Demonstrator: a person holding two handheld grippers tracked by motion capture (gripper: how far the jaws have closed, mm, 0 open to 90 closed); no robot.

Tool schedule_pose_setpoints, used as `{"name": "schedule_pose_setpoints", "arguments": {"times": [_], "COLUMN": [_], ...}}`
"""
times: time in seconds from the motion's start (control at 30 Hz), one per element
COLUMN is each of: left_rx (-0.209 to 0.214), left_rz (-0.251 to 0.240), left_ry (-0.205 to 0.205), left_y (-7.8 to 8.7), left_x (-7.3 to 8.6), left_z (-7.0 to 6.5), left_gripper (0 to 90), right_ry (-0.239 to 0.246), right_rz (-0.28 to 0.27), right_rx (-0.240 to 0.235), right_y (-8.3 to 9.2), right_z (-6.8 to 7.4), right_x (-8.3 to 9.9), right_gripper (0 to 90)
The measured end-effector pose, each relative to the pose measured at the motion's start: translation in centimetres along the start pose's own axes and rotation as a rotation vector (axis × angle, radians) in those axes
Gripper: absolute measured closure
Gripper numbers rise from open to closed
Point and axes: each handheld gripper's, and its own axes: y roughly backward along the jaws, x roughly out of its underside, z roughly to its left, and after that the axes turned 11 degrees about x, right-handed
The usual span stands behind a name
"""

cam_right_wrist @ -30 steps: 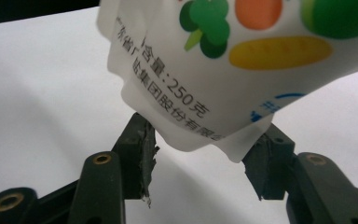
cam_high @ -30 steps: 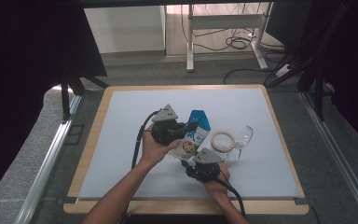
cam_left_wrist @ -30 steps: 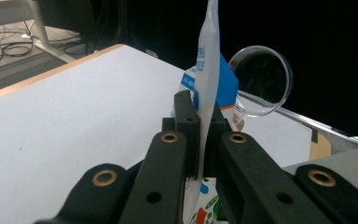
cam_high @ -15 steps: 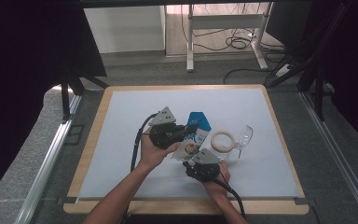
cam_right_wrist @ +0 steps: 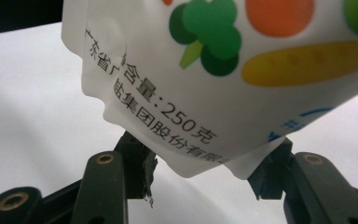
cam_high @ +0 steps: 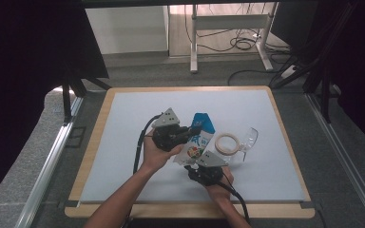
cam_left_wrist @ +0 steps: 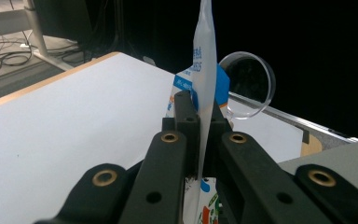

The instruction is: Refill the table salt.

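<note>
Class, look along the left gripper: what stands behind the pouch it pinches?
Behind the pouch a clear round plastic cup shows, lying on the table. The pouch covers the cup's near edge.

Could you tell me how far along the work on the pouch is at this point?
Done: the left gripper is clamped on the food pouch edge, holding it off the table. In hand: the right gripper brackets its bottom corner. Left: whatever follows; tape roll and clear dish lie untouched.

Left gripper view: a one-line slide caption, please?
Black left gripper pinches the white-and-blue printed pouch's edge above the white table.
</note>
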Motion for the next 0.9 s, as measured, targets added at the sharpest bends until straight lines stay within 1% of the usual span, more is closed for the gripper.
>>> {"name": "schedule_pose_setpoints", "arguments": {"times": [0.1,0.33,0.5,0.53,0.57,0.6,0.73,0.9], "left_rx": [0.0,-0.008,-0.013,-0.01,-0.007,-0.006,-0.005,0.016], "left_rz": [0.009,0.024,0.019,0.015,0.012,0.013,0.01,-0.005], "left_ry": [0.0,0.009,0.02,0.022,0.028,0.03,0.029,0.028], "left_y": [-0.6,-1.5,-1.5,-1.4,-1.4,-1.4,-1.1,-0.8], "left_x": [-0.1,-0.3,-0.3,-0.3,-0.3,-0.3,-0.3,-0.4], "left_z": [0.2,0.7,0.9,0.9,0.9,0.8,0.2,-0.2], "left_gripper": [89.8,89.8,89.8,89.8,89.8,89.8,89.8,89.8], "right_ry": [-0.016,-0.037,-0.043,-0.046,-0.038,-0.042,-0.043,-0.05], "right_rz": [0.009,0.014,0.016,0.017,0.012,0.019,0.023,0.016], "right_rx": [-0.024,-0.044,-0.033,-0.025,-0.014,-0.002,0.047,0.075], "right_y": [0.1,0.2,0.5,0.5,0.6,0.7,0.7,0.7], "right_z": [-0.4,-0.9,-1.1,-1.1,-1.1,-1.1,-1.0,-1.0], "right_x": [0.1,0.4,0.5,0.5,0.6,0.6,0.8,0.7], "right_gripper": [50.6,50.5,50.4,50.2,49.9,49.7,48.6,46.8]}}
